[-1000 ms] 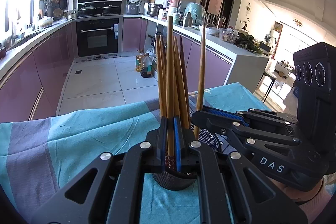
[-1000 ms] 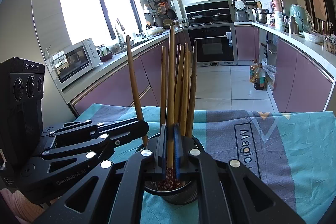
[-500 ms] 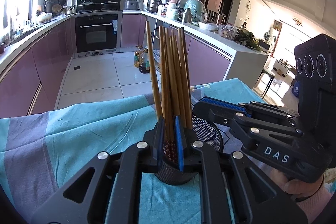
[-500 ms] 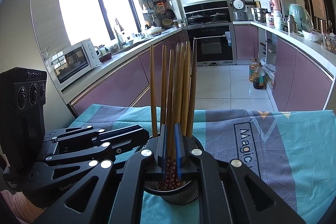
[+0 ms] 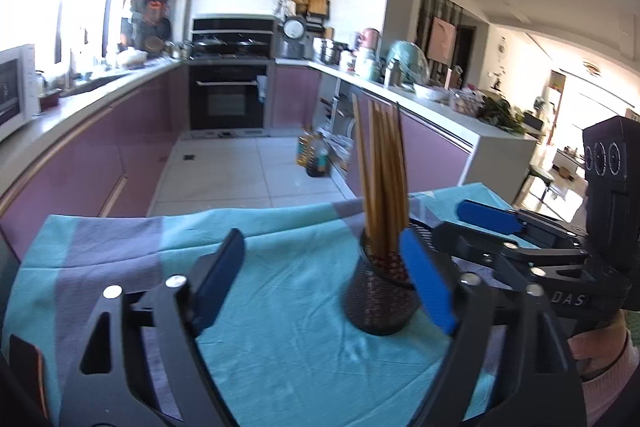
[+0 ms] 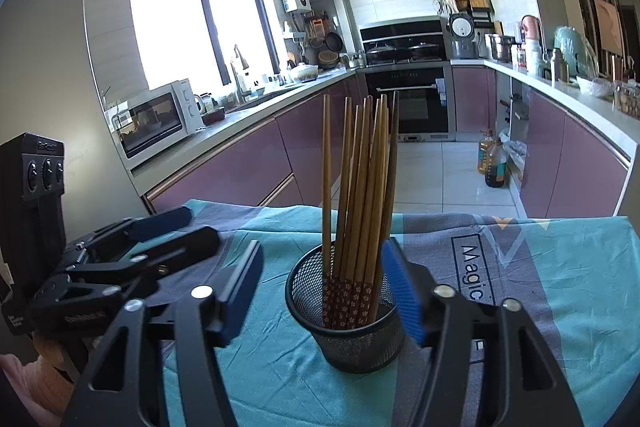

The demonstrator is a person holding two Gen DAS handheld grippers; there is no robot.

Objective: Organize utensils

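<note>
A black mesh cup [image 6: 352, 331] [image 5: 380, 301] stands on the teal and grey tablecloth [image 6: 560, 267] and holds several wooden chopsticks [image 6: 360, 187] [image 5: 382, 179], upright with their patterned ends down. My right gripper [image 6: 324, 291] is opening, its blue pads spread on either side of the cup and touching nothing. My left gripper [image 5: 324, 279] is opening too, nothing held, with the cup just inside its right finger [image 5: 426, 283]. Each gripper shows in the other's view: the left gripper [image 6: 128, 259] at the left, the right gripper [image 5: 520, 239] at the right.
The cloth-covered table ends at a far edge [image 5: 240, 219] with tiled kitchen floor beyond. Purple cabinets, an oven [image 6: 408, 99] and a microwave [image 6: 156, 119] line the room. A hand in a pink sleeve [image 5: 600, 363] holds the right gripper.
Both grippers were shut on single chopsticks over the cup; now both have opened and the chopsticks stand loose in the cup. The left gripper has shifted left, so the cup sits right of its middle.
</note>
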